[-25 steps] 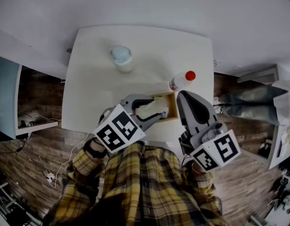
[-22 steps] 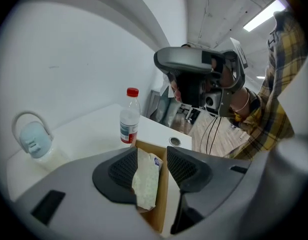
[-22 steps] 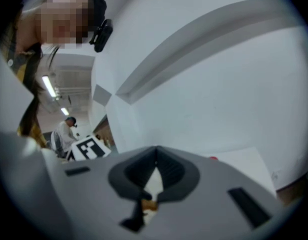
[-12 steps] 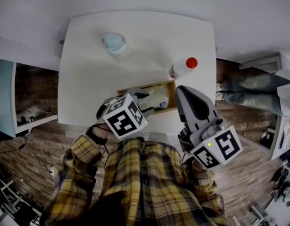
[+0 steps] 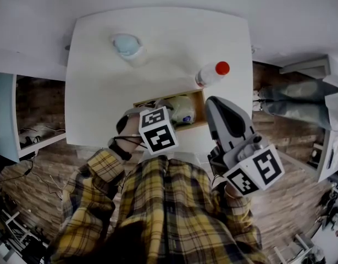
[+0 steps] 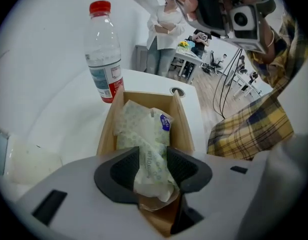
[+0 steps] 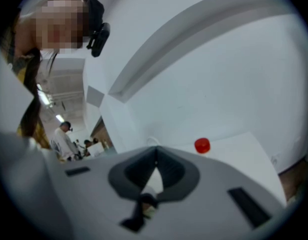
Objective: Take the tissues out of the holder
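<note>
Now our left gripper (image 6: pixel 152 170) pinches the near end of the tissue pack (image 6: pixel 146 134), lying in the wooden holder (image 6: pixel 106 134). We fear the wooden holder could lift too — tipping the bottle (image 6: pixel 104 54) at its 11 o'clock — since our right gripper (image 7: pixel 155 170), jaws pressed together, empty, steadies nothing.

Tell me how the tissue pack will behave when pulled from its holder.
Probably soft and floppy: the tissue pack crumples where the left tongs pinch it. Likely light; wedged in the holder, it may drag that along.
</note>
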`<state>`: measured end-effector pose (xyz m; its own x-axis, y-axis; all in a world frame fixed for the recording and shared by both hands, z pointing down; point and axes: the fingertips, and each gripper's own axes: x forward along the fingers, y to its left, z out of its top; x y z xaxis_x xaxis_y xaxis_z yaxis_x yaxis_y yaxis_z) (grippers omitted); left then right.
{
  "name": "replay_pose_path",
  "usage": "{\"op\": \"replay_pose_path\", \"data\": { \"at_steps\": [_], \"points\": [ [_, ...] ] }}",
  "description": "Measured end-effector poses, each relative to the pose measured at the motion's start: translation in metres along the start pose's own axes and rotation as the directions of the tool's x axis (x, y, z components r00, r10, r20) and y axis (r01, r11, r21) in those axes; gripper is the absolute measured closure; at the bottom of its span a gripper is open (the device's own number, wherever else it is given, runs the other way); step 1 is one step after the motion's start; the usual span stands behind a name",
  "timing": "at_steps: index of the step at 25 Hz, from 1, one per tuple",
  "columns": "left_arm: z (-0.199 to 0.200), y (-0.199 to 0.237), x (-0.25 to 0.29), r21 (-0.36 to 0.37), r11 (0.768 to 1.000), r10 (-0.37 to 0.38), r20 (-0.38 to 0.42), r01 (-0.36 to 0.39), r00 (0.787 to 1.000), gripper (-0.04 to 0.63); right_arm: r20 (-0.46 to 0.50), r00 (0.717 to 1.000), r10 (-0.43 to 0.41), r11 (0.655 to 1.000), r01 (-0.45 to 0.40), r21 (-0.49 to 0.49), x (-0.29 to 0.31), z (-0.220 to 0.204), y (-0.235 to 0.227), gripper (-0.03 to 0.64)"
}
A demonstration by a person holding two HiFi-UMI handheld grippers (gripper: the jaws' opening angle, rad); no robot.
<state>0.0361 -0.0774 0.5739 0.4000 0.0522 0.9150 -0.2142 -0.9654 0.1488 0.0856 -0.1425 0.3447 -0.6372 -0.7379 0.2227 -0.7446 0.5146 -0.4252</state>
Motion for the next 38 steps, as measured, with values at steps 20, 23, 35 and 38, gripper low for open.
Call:
{"op": "replay_pose_path", "data": {
  "at_steps": [20,23,35,38],
  "points": [
    [-0.014,-0.001,0.033,-0.035,0.999,-0.038,-0.047,0.037,0.998,0.437,0.027,0.999,-0.018,1.000,0.017,0.015,-0.002,0.009,-0.003,0.606],
    [-0.013,-0.002,0.033,-0.035,0.999,-0.043,-0.046,0.041,0.998,0.443,0.028,1.000,-0.014,1.000,0.014,0.007,0.000,0.012,-0.001,0.606],
    [-0.009,-0.003,0.029,0.004,0.998,-0.058,-0.029,0.059,0.998,0.531,0.015,1.000,-0.001,1.000,0.001,-0.030,0.007,0.021,0.004,0.606],
    [-0.006,-0.003,0.024,0.007,0.999,-0.050,-0.018,0.050,0.999,0.532,0.017,1.000,0.003,0.999,-0.002,-0.040,0.006,0.025,0.006,0.606]
  ]
}}
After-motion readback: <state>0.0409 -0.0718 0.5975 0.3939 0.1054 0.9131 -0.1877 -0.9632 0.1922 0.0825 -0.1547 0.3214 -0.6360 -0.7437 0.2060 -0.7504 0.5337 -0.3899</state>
